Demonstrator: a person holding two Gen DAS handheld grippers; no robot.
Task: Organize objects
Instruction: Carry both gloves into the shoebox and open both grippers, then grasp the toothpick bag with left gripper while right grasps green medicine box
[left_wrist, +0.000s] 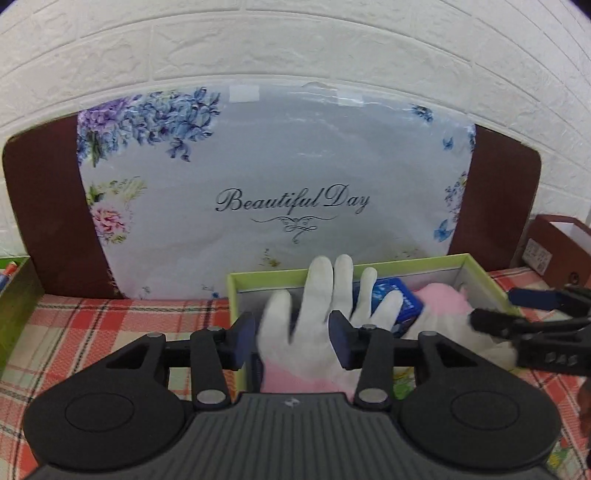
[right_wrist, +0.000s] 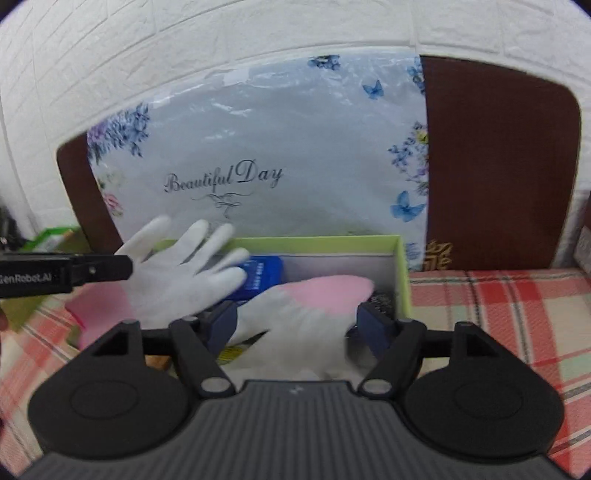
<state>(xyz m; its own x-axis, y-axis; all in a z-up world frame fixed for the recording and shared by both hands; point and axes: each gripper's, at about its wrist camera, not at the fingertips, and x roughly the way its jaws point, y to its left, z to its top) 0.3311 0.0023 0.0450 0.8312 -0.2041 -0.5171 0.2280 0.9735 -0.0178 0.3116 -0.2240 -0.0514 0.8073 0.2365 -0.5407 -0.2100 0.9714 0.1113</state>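
Note:
A green-rimmed box (left_wrist: 476, 264) stands on the checked cloth; it also shows in the right wrist view (right_wrist: 400, 273). My left gripper (left_wrist: 291, 341) is shut on a white glove with a pink cuff (left_wrist: 317, 314), fingers up over the box's left side; it shows in the right wrist view (right_wrist: 177, 273) too. My right gripper (right_wrist: 297, 326) is shut on a second white glove with a pink cuff (right_wrist: 306, 306) inside the box; in the left wrist view the gripper (left_wrist: 491, 314) reaches in from the right. A blue packet (left_wrist: 402, 301) lies in the box (right_wrist: 262, 277).
A floral "Beautiful Day" bag (left_wrist: 280, 184) leans on a brown board (left_wrist: 48, 206) against the white brick wall. A brown box (left_wrist: 557, 247) stands at the right. Another green box edge (left_wrist: 18, 291) is at the far left.

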